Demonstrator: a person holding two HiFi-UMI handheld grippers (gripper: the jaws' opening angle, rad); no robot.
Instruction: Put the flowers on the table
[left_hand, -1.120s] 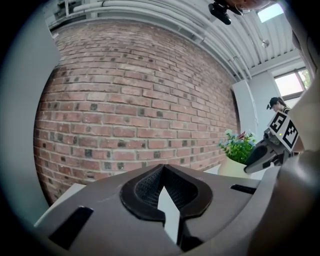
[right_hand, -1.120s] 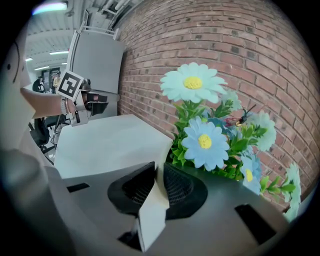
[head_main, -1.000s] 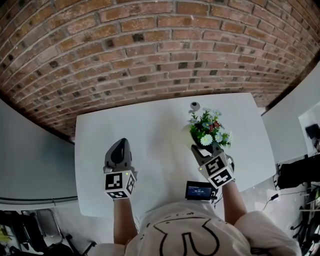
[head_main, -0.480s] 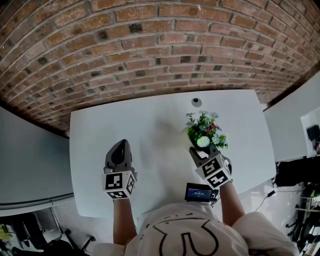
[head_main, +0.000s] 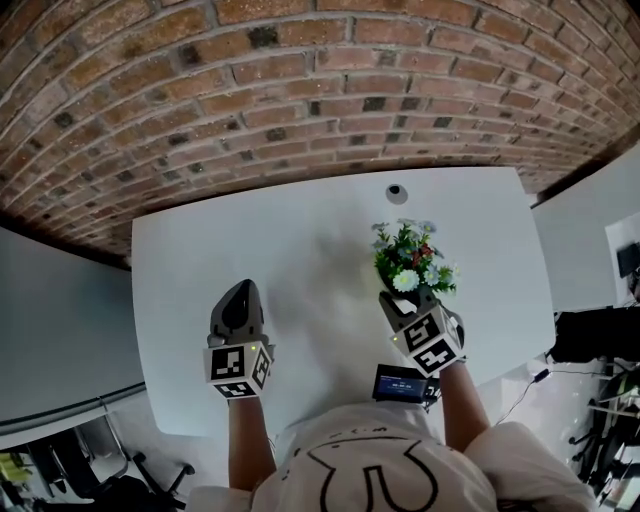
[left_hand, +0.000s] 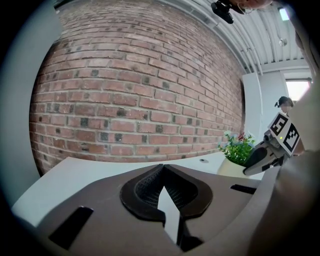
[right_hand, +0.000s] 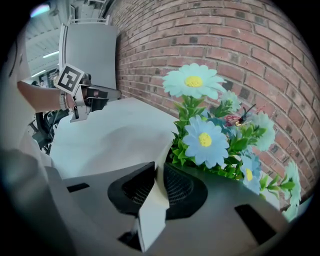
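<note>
One white table (head_main: 300, 250). One pot of flowers (head_main: 412, 268); several blooms, exact number unclear. Two grippers: one left gripper (head_main: 238, 305), one right gripper (head_main: 405, 300). One small round disc (head_main: 396, 191) on the table top. One black device with a screen (head_main: 400, 382) at the table's near edge. One brick wall (head_main: 300, 90). One person (head_main: 370, 470), two forearms showing.

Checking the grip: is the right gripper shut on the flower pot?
Shut: the right gripper pinches the cream rim of the pot between its jaws.

Nothing legible; the small screen (head_main: 399, 382) shows blue print too blurred to read.
</note>
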